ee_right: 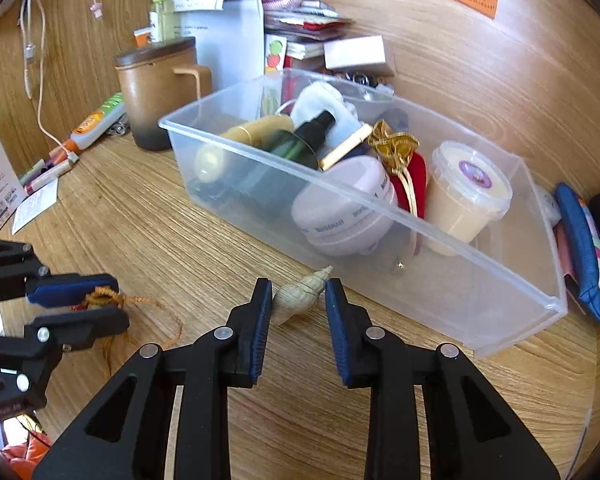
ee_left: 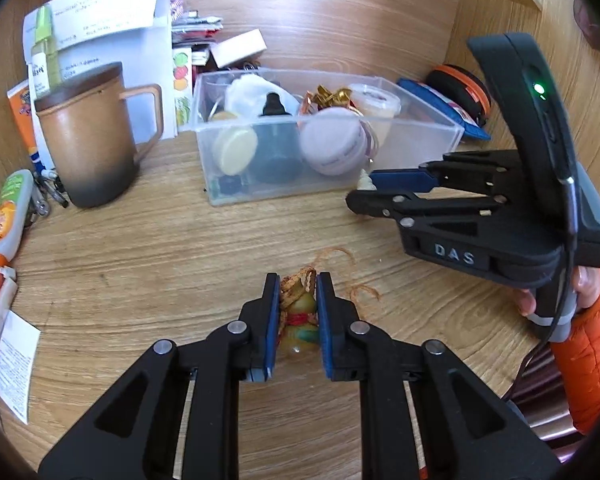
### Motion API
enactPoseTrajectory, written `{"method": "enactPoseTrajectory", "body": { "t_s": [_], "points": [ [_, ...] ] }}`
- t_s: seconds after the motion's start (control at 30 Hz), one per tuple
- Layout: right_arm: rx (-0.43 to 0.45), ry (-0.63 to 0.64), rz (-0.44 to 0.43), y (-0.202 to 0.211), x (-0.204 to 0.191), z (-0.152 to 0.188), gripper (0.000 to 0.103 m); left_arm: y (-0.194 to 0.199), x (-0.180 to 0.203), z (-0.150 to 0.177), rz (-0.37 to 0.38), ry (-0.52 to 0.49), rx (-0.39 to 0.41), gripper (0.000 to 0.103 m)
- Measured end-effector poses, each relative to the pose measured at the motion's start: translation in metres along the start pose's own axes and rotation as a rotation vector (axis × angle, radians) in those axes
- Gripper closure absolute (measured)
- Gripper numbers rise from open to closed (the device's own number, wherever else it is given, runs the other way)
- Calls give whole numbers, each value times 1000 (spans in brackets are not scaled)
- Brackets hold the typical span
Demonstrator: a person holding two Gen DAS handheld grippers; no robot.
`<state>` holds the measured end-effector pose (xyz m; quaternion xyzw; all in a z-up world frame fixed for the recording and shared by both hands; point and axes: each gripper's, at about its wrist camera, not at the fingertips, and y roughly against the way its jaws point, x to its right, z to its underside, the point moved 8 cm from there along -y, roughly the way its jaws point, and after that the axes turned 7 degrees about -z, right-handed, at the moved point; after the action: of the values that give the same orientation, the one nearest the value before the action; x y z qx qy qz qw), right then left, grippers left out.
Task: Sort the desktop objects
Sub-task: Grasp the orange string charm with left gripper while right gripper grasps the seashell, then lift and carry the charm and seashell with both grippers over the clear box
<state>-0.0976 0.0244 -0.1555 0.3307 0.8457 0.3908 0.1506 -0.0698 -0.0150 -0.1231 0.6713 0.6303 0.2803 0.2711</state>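
Left gripper (ee_left: pixel 298 312) is clamped on the little gourd charm (ee_left: pixel 298 322): light, slick, cord dangling at 1 o'clock, so grab the body. Right gripper (ee_right: pixel 298 322) sits apart around the seashell (ee_right: pixel 300 295), not pinching yet; it looks hard but brittle, so take the fat middle

Matt wood-grain desk top (ee_right: pixel 148 224); clear glossy plastic bin (ee_right: pixel 500 320) at one o'clock; ridged, pale, dull spiral seashell (ee_right: pixel 300 296); glossy yellow-green gourd charm (ee_left: pixel 298 320) with frayed orange cord (ee_left: pixel 364 290); matt brown ceramic mug (ee_left: pixel 86 140) at ten o'clock.
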Motion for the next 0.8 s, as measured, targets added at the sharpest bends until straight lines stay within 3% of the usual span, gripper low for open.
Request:
{"method": "enactPoseTrajectory", "body": {
  "t_s": [0.43,0.8],
  "points": [
    [85,44,-6,39,-9,-11,78,20,-12,-24,-25,22,61,86],
    [137,56,16,67,5,-20,78,30,-12,-64,-44,12,116,86]
  ]
}}
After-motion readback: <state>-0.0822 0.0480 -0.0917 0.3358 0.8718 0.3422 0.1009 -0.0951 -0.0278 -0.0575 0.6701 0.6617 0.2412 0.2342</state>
